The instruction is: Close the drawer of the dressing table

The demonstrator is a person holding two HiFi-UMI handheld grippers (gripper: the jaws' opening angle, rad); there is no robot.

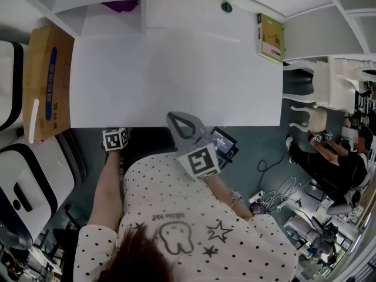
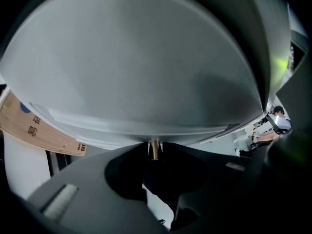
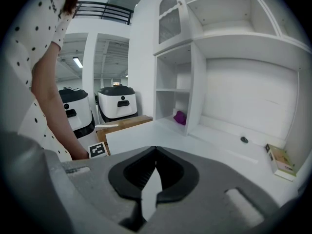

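Top [image 1: 194, 228]: white, short-sleeved, scattered with black dots; printed with outlined stars, a tooth drawing and a line of small lettering.
Sleeve [image 3: 48, 18]: same dotted cloth.
Left hand-held gripper [image 2: 153, 152]: grey moulded shell, black lining round the jaw recess, a pale rectangular inset on the jaw.
Left marker cube [image 1: 116, 138]: black-and-white square markers.
Right hand-held gripper [image 3: 155, 152]: matching grey shell, black lining, pale insets.
Right marker cube [image 1: 200, 161]: same square markers.
Black unit [image 1: 224, 141]: small lit screen, mounted beside the right marker cube.

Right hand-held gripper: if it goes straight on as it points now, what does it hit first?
Probably the dressing table's white tabletop, just beyond the tips of the right hand-held gripper; depth is unclear.
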